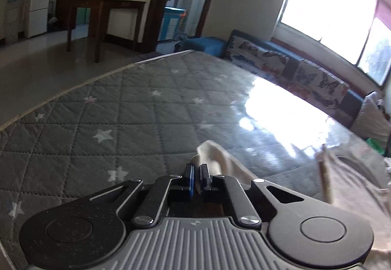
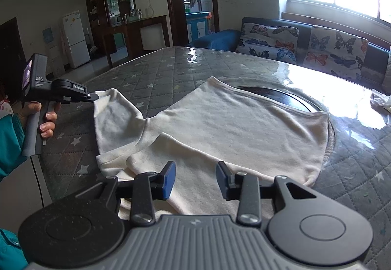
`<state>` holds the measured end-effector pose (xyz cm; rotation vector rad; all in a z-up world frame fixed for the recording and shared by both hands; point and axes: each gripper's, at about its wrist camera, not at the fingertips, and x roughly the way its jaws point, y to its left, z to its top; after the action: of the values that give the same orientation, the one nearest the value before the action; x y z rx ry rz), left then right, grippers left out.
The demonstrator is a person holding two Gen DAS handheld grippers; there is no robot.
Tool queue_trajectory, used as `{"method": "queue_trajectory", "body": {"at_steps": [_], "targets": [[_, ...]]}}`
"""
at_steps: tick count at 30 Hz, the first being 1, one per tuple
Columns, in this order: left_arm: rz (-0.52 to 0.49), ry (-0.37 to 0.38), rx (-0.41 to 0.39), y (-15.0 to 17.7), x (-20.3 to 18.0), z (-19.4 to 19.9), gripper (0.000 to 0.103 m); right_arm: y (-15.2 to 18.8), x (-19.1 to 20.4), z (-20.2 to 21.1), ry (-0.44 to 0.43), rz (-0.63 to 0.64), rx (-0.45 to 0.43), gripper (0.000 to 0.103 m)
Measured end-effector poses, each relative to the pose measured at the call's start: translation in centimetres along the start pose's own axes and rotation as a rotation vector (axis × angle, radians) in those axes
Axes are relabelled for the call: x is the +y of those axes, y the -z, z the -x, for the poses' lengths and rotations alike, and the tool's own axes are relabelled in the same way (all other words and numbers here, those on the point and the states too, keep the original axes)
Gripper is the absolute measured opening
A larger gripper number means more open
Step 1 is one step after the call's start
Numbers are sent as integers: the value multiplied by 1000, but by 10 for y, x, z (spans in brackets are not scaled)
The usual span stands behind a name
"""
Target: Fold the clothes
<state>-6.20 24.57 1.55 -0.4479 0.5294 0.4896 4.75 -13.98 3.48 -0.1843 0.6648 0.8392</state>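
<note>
Shirt (image 2: 220,128) is lying flat in the middle of the grey star quilt (image 2: 151,74), partly over a dark round plate (image 2: 288,96) under the shiny cover. Beyond the shirt, lots of bare quilt is stretching to the far edge, and a butterfly sofa (image 2: 317,50) is sitting past that. The left gripper (image 1: 197,175) is pinching the shirt's sleeve tip (image 1: 210,155) (pads squeezed together on the cloth), at the shirt's left side, held by a hand (image 2: 45,118). The right gripper (image 2: 196,178) is hanging over the shirt's near edge, jaws partly apart, gripping nothing.
</note>
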Motion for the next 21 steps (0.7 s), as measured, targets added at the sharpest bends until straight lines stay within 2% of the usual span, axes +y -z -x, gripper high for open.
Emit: {"method": "queue_trajectory", "body": {"at_steps": [6, 10, 14, 17, 21], "targets": [[-61, 197, -38, -1, -39, 37, 5, -2, -5, 8, 10, -17, -24, 37], [-125, 341, -32, 4, -77, 58, 5, -4, -13, 18, 4, -52, -53, 37], [-201, 492, 3, 23, -117, 72, 5, -6, -21, 23, -8, -98, -70, 37], [-279, 571, 58, 45, -142, 77, 5, -7, -24, 25, -24, -122, -76, 37], [-364, 611, 131, 74, -164, 74, 5, -7, -27, 21, -48, -155, -63, 37]]}}
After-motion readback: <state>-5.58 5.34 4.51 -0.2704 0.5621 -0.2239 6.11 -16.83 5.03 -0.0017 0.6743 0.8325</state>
